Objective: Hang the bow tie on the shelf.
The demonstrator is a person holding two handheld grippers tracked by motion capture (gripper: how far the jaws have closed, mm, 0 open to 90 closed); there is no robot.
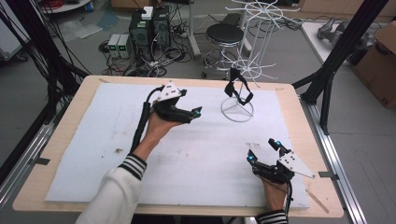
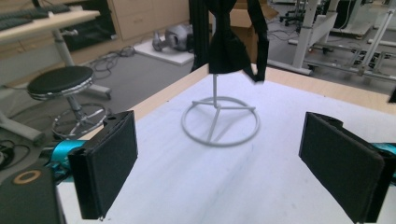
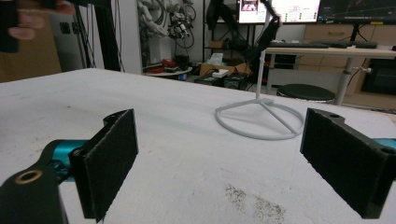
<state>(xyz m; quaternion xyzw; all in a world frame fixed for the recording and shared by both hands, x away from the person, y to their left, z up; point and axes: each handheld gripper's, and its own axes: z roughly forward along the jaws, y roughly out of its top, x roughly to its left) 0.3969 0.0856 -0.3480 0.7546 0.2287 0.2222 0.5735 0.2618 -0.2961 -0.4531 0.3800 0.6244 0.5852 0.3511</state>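
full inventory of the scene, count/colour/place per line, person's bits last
wire rack: 1, white, ring base on the sheet at the far side, right of centre
strap: 1, black, hanging on the rack's lower arms
foam sheet: 1, white, covering most of the table
table: 1, light wood
stool: 1, black seat, on the floor beyond the table
left claw: 1, black, open, held above the sheet, aimed at the rack
right claw: 1, black, open, near right of the sheet

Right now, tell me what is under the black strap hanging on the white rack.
Under the black strap stand the white rack's thin pole and ring base on the white mat. The strap covers the pole's upper part.
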